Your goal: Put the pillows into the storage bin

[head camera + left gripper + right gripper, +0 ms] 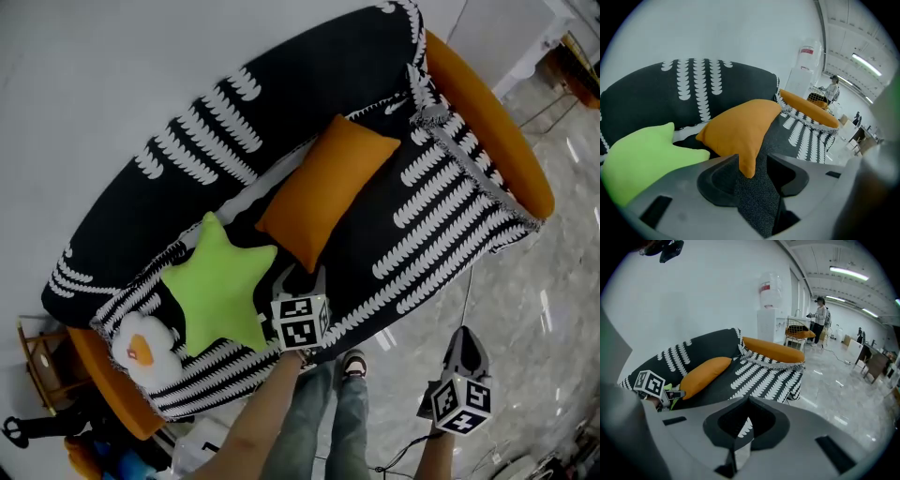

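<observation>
Over the sofa (450,216), left tongs (752,161) spread at orange pillow (738,131) corner, right tongs (748,401) together; egg cushion (142,349) only overhead.

Looks like a large open lab or office hall: long white ceiling strip lights (848,273), glossy pale tiled floor (843,394), white bottled-water dispenser (768,324) past the far end of an orange sofa under a black-and-white throw (764,373), desks (876,363) and a standing person (819,315) far back.

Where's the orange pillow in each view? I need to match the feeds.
Head view: orange pillow at centre.
Left gripper view: orange pillow at centre, right of the green star pillow.
Right gripper view: orange pillow left of centre.
Shared landmark: orange armrest, right of the pillow in all three.
</observation>
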